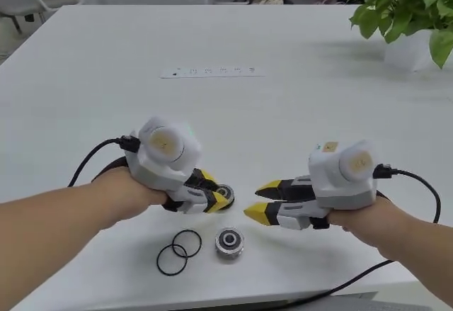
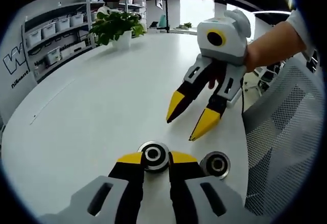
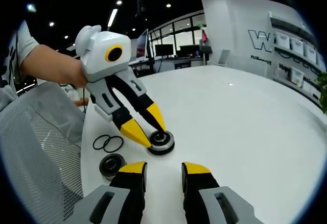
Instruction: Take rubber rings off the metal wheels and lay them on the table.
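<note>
- Stripping looks underway: left tongs [image 3: 150, 132] clamp a round silver metal wheel [image 2: 154, 155] near the desk's [image 1: 283, 112] near edge.
- Right tongs [image 1: 253, 202], half open and empty, probably must hook its black rubber ring [image 3: 163, 150] off next.

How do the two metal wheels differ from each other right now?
The far wheel is clamped in the left gripper; the near wheel lies free. The near wheel lies beside two rubber rings; the far wheel is apart from them. Both rest flat on the table.
</note>
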Action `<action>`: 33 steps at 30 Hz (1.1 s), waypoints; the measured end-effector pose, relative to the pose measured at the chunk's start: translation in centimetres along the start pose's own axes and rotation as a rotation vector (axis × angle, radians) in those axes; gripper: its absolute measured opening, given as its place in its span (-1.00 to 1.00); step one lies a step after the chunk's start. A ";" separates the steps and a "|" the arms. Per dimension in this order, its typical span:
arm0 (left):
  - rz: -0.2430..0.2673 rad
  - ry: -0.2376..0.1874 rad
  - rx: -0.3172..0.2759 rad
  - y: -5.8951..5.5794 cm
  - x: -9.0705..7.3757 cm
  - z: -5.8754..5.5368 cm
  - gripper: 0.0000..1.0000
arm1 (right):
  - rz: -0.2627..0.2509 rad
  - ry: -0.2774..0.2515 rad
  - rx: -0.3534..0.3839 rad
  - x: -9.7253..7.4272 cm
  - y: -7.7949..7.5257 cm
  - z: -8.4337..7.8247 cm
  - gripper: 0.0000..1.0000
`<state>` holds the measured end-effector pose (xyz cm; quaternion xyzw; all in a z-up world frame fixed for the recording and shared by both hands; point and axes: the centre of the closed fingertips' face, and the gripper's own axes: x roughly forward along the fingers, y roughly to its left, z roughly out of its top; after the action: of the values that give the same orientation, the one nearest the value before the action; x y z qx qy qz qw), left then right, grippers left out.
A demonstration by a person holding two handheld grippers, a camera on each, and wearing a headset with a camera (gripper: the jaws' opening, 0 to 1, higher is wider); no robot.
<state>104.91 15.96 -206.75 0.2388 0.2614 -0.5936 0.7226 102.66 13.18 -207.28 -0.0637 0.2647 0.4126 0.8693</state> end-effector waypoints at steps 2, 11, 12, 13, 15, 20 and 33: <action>0.000 -0.002 0.000 0.1 0.0 0.0 -0.72 | 0.001 0.001 -0.001 0.2 0.0 0.1 -0.50; -0.008 -0.010 -0.061 0.5 0.1 0.0 -0.83 | 0.018 0.005 -0.018 1.1 0.2 0.6 -0.51; -0.009 -0.009 -0.056 0.4 0.1 0.0 -0.83 | 0.019 0.005 -0.020 1.2 0.2 0.6 -0.51; -0.008 -0.008 -0.048 0.4 0.1 0.0 -0.83 | 0.020 0.005 -0.022 1.3 0.2 0.6 -0.51; 0.002 -0.004 -0.012 0.3 0.1 0.0 -0.83 | 0.019 0.005 -0.023 1.4 0.2 0.7 -0.51; 0.013 0.006 -0.012 0.4 0.1 0.0 -0.84 | 0.019 0.011 -0.028 1.9 0.2 0.7 -0.52; 0.016 0.035 -0.013 0.4 0.2 0.0 -0.84 | 0.021 0.038 -0.041 3.4 0.3 0.9 -0.50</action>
<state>105.33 15.91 -206.89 0.2469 0.2760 -0.5818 0.7242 104.52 16.01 -208.27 -0.0865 0.2735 0.4259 0.8581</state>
